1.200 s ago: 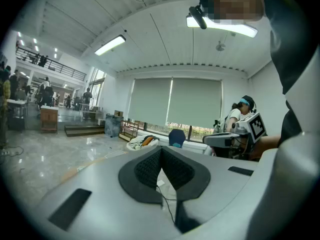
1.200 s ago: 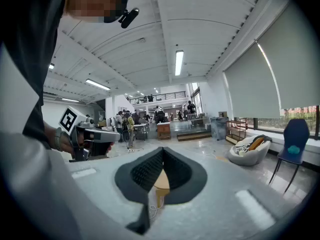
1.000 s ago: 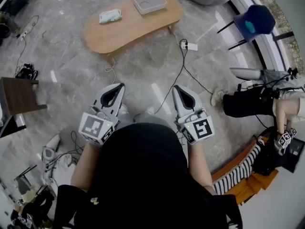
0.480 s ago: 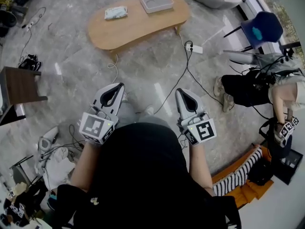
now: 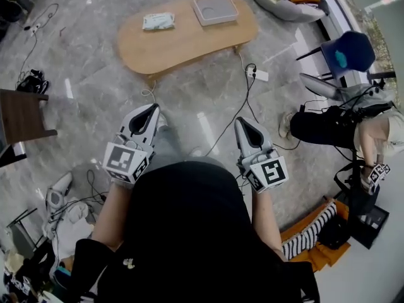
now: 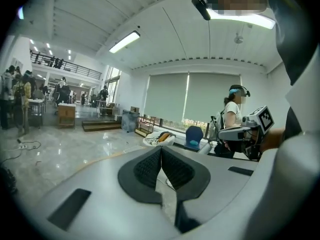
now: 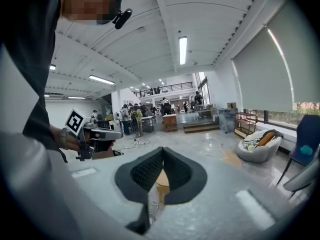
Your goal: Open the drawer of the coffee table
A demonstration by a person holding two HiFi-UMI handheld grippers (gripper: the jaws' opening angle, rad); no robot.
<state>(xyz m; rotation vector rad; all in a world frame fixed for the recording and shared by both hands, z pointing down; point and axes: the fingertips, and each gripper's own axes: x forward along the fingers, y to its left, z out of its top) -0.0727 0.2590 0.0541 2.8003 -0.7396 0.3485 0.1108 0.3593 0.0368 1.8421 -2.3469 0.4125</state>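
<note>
The oval wooden coffee table [image 5: 183, 46] stands on the grey floor at the top of the head view, a good way ahead of both grippers. On its top lie a grey square tray [image 5: 215, 9] and a pack of wipes [image 5: 158, 21]. No drawer front shows from here. My left gripper [image 5: 152, 108] and my right gripper [image 5: 243, 122] are held side by side in front of my body, both shut and empty, tips toward the table. In the left gripper view [image 6: 161, 150] and the right gripper view [image 7: 162, 150] the black pads meet with nothing between them.
A white power strip [image 5: 257, 75] and its cable [image 5: 237, 109] trail over the floor between me and the table. A dark side table [image 5: 22, 115] stands at the left, a blue chair [image 5: 346, 50] and a seated person [image 5: 344, 128] at the right, clutter at lower left.
The table has slid slightly right and down in the head view. My left gripper has shifted up in the picture, the right one a little right. Both stayed shut.
</note>
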